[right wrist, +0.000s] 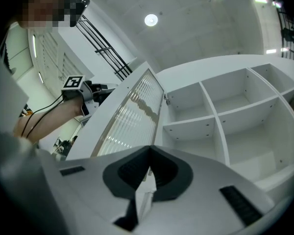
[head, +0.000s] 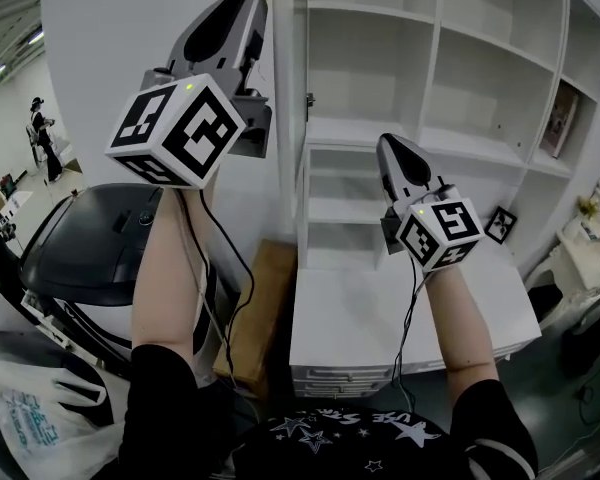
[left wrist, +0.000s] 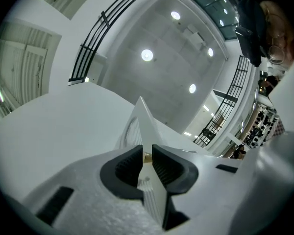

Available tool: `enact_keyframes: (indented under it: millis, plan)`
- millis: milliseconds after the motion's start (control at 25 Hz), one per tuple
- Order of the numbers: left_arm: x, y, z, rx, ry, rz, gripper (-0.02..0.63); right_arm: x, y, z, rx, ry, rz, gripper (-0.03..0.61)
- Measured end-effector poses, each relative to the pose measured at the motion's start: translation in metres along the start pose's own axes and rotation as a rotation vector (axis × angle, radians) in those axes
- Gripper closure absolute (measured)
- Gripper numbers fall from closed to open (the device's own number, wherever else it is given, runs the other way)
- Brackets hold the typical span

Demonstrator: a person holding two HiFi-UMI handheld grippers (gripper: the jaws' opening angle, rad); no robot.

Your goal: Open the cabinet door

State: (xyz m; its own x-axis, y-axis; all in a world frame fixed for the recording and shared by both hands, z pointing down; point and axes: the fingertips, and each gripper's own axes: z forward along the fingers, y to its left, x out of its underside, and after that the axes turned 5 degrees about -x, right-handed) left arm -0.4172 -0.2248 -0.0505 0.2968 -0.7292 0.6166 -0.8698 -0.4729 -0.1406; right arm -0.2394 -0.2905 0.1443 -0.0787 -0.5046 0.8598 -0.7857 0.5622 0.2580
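Up at the left side of the cabinet [head: 439, 68], the door [head: 286, 168] stands swung out, edge-on to me in the head view, and my left gripper [head: 244, 0] has it. In the left gripper view the pads are pinched onto the door's thin edge [left wrist: 137, 126], with just the panel's thickness between them. From the right gripper view I get the door's ribbed glass [right wrist: 132, 116] in its white frame, hinged to the cabinet [right wrist: 220, 112].

My right gripper [head: 391, 142] is lower, in front of the lower shelves, apart from the door. Its pads meet at the tips, with nothing between them [right wrist: 148, 166].

Writing now: there's print on the shirt [head: 350, 438] among the stars, upside down, and I can't read it. Blue print on the white bag [head: 35, 418] bottom left, too small to read. A square black-and-white marker [head: 500, 224] stands on the white top [head: 380, 313].

Compartments: one on the right holds a flat printed item [head: 560, 118], leaning.
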Motion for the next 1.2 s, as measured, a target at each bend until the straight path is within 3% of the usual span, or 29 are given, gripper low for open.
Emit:
enact_keyframes:
  millis: [400, 640, 880, 1040, 1200]
  plan:
    - [0.018, -0.025, -0.062, -0.128, 0.081, 0.184, 0.551, 0.0, -0.001, -0.023, -0.068, -0.015, 0.08, 0.574]
    - [0.029, -0.06, -0.107, -0.155, 0.136, 0.258, 0.551, 0.001, 0.004, -0.062, -0.099, -0.007, 0.063, 0.574]
    - [0.061, -0.104, -0.153, -0.218, 0.216, 0.185, 0.551, 0.004, -0.009, -0.112, -0.132, 0.027, 0.055, 0.574]
    - [0.099, -0.145, -0.186, -0.273, 0.315, 0.158, 0.551, 0.018, -0.02, -0.155, -0.145, 0.076, 0.051, 0.574]
    - [0.136, -0.192, -0.204, -0.319, 0.406, 0.081, 0.551, 0.026, -0.032, -0.197, -0.175, 0.097, 0.053, 0.574]
